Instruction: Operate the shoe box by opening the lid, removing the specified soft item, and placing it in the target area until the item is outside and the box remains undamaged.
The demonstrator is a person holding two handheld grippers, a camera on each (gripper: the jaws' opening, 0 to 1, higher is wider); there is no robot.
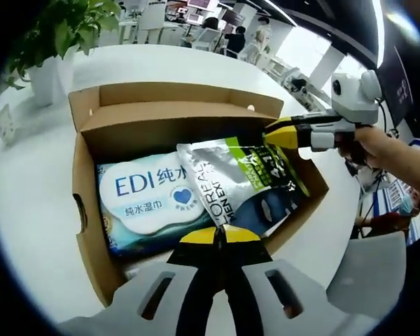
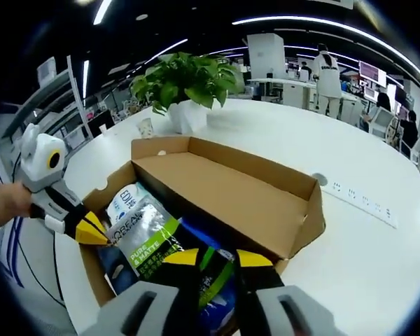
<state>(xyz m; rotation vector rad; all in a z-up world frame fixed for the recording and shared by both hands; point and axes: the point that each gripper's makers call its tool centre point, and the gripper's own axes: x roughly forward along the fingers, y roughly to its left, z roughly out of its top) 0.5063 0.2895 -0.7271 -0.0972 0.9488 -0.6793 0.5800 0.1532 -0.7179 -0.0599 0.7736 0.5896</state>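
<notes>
My left gripper (image 1: 220,234) pinches the silver-green foil pouch (image 1: 245,183), mid-frame in the open brown cardboard shoe box (image 1: 91,231); my right gripper (image 2: 217,260) clamps its other edge. It looks light, crinkly and slippery, so I'd grip the seams.

Each gripper (image 1: 220,234) has pale grey moulded arms with slotted openings and black jaws tipped in yellow.

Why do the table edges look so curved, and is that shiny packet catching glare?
In both views the fisheye lens bends the white table and ceiling lights into arcs. In the left gripper view, the silver packet shows bright glare on its foil, while the box interior sits in shadow; background people are small and blurred. In the right gripper view, the plant stays fairly sharp.
</notes>
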